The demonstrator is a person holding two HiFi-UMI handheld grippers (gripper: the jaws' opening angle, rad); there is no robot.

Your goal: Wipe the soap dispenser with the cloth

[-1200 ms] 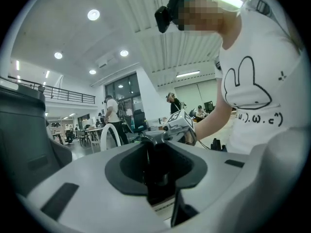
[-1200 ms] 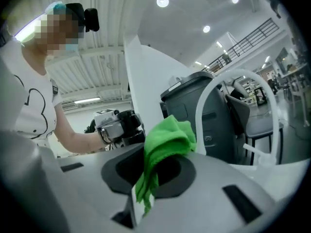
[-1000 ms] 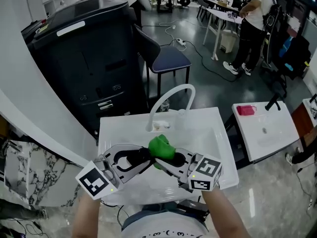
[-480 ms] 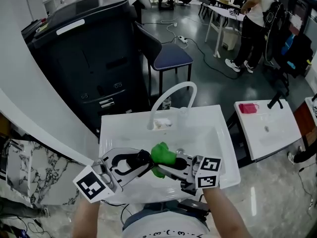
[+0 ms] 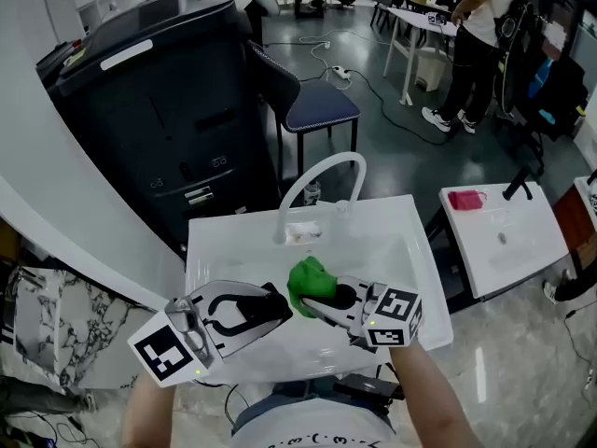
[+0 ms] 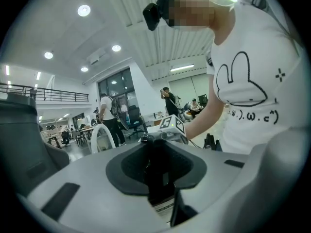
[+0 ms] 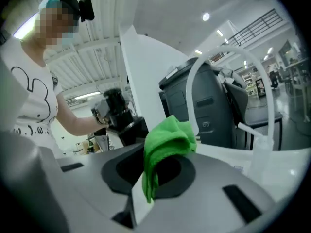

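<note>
Between the narrowly set jaws of the left gripper [image 5: 278, 304], a dark soap dispenser [image 6: 156, 178] sits clamped. The right gripper [image 5: 322, 302] jaws pinch a bunched green cloth [image 5: 306, 281] just beside it. Both hover above a white sink [image 5: 396, 243], near its curved faucet [image 5: 322, 177].

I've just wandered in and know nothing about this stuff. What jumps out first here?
The bright green cloth, pinched in the right gripper over the white sink, is the only vivid colour. Facing it, the left gripper clamps a dark soap dispenser, and a white arched faucet rises behind them.
</note>
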